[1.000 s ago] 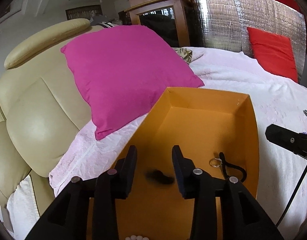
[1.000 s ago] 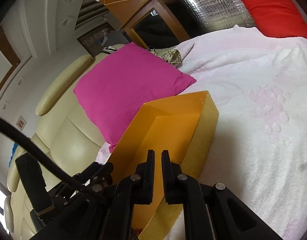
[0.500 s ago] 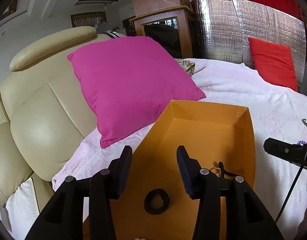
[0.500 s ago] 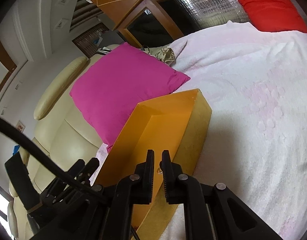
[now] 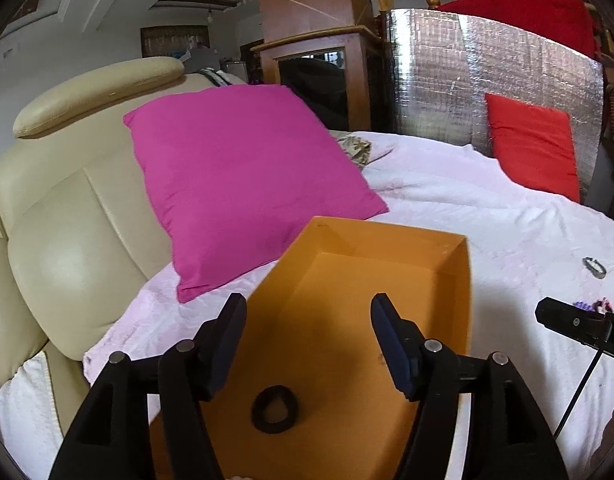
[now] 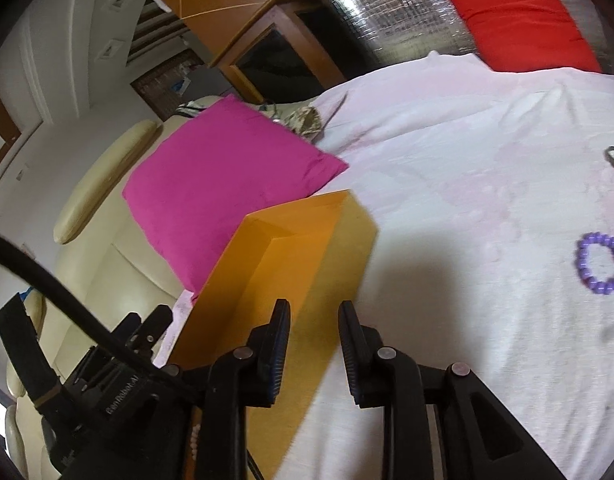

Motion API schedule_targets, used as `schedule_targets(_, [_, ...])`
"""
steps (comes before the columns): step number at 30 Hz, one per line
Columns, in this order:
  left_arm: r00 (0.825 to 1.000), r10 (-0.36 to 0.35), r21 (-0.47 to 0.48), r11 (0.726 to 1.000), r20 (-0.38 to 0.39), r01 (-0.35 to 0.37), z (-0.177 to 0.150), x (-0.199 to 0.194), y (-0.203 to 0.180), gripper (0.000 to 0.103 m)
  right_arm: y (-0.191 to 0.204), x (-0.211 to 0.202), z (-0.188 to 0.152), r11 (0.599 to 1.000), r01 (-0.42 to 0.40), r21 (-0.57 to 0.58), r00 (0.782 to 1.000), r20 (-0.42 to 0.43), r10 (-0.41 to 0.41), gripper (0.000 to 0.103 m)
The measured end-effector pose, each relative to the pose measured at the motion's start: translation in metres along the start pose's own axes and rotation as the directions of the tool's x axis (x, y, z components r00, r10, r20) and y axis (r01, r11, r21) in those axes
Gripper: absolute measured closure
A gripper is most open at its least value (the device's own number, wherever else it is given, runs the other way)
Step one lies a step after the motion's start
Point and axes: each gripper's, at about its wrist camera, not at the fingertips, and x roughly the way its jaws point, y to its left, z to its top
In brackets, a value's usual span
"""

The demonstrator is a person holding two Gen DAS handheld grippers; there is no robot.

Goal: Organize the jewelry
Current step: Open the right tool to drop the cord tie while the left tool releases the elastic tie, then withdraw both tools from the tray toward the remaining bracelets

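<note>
Jewelry is split between two places: some pieces lie loose on the pale pink bedspread, one sits in the orange box. Largest in view, the bedspread runs ahead and to the right of both grippers, with a magenta cushion leaning on a cream leather headboard beyond and to the left of them, and a red cushion far ahead against a silver quilted panel.

The open box lies on the bedspread directly under the left gripper, which hangs over its floor. That gripper's jaws have just been opening and stand wide apart with nothing between them — released. A black ring-shaped band lies flat on the box floor below and just short of the fingertips, touching neither.

The right gripper sits over the box's right wall, beside the left one. Its jaws have just been opening too and now show a clear gap, empty — nothing grasped.

Well off to its right on the bedspread lies a purple bead bracelet, and farther ahead of that a silver bracelet, both apart from the box.
</note>
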Motion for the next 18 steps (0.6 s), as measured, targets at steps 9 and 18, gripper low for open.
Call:
schedule_targets(9, [0.998,-0.065,0.049,0.997,0.010,0.065,0.002,-0.010,-0.044,0.035,-0.039,-0.038,0.011,0.998,0.055,0.037,0.997,0.048,-0.056,0.076])
schedule_targets(18, [0.991,-0.131,0.138,0.982,-0.022,0.132,-0.004,-0.017,-0.098,0.033,-0.075,-0.072,0.017,0.992,0.101,0.072,0.991,0.076,-0.107,0.076])
